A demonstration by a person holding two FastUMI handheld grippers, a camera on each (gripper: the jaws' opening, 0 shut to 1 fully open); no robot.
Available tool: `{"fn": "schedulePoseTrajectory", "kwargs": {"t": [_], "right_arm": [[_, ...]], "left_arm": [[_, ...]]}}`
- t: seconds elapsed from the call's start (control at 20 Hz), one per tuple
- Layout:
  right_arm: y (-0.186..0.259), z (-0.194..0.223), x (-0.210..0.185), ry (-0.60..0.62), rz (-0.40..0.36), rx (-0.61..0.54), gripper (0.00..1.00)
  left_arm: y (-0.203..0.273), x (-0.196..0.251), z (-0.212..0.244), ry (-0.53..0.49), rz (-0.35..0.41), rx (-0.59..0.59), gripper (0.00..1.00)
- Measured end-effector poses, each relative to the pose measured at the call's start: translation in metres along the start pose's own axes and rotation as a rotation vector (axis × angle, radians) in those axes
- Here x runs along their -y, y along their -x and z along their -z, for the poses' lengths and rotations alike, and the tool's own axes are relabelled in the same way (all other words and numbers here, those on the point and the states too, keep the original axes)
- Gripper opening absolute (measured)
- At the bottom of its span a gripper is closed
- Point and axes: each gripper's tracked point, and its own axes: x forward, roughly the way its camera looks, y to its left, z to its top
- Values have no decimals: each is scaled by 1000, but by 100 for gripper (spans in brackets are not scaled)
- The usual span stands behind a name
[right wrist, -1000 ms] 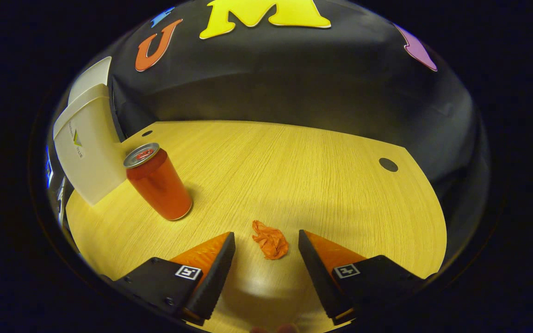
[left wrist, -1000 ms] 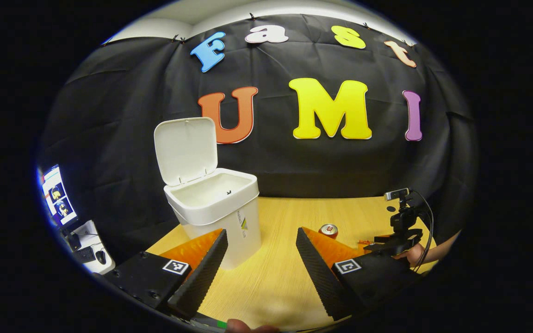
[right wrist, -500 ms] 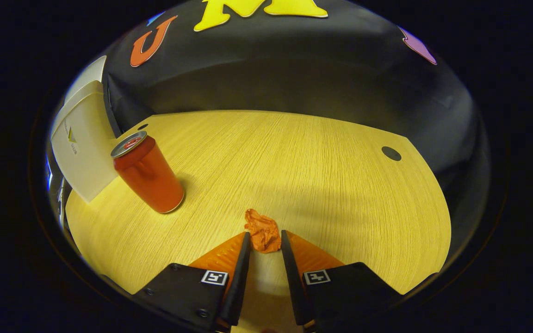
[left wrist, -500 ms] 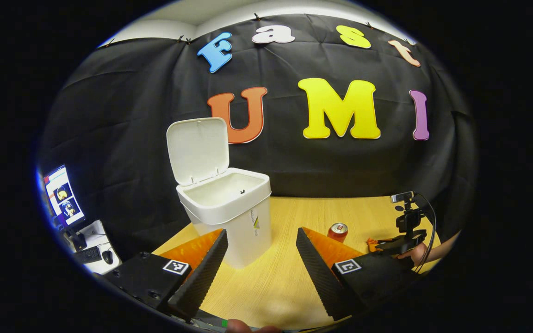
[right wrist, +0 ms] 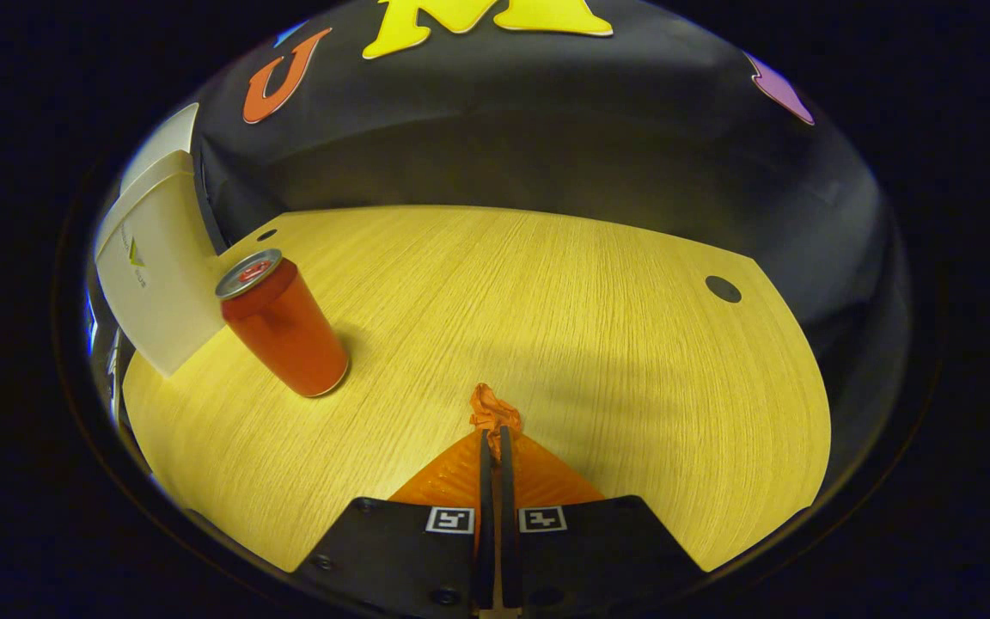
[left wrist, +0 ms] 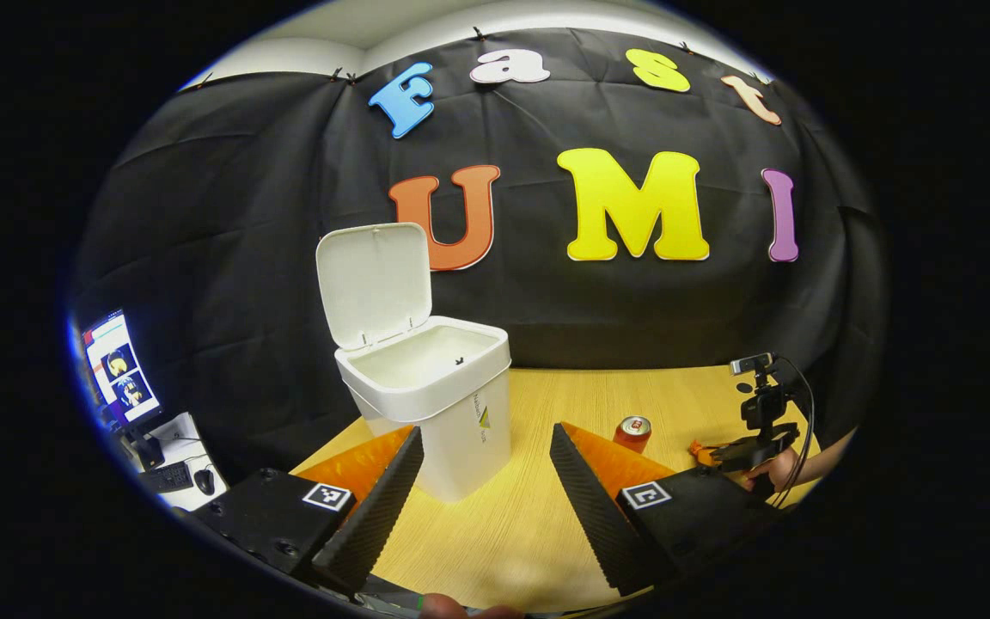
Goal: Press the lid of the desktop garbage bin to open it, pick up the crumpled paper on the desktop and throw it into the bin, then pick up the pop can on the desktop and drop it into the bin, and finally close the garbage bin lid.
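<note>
- Closing further since half a second ago, the right gripper [right wrist: 491,434] is now pinching the crumpled paper [right wrist: 491,409] between both fingers, with only a small orange tuft sticking out beyond the tips, low over the desktop [right wrist: 598,327].
- Far off at the right in the left gripper view, a hand [left wrist: 772,471] is holding that gripper by the paper.
- Hanging with its jaws wide apart and nothing between them, the left gripper [left wrist: 485,443] is facing the garbage bin [left wrist: 448,404].
- Standing upright, the bin's lid [left wrist: 375,282] is leaving the white inside exposed.
- Sitting upright on the desktop, the pop can [right wrist: 283,322] is standing just right of the bin, left of the pinched paper.
</note>
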Motion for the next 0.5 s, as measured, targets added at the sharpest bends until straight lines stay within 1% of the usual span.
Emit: {"fn": "schedulePoseTrajectory", "kwargs": {"t": [0.25, 0.35, 0.45, 0.5], "right_arm": [[43, -35, -17, -44, -26, 88, 4], [64, -53, -27, -38, -36, 138, 4], [85, -72, -33, -17, -15, 196, 4], [95, -83, -38, -7, -17, 226, 2]], "left_arm": [[-4, -3, -1, 21, 15, 15, 98], [-7, -5, -3, 34, 22, 22, 98], [-12, -6, -3, 46, 29, 27, 98], [-14, -6, -2, 53, 34, 28, 98]]}}
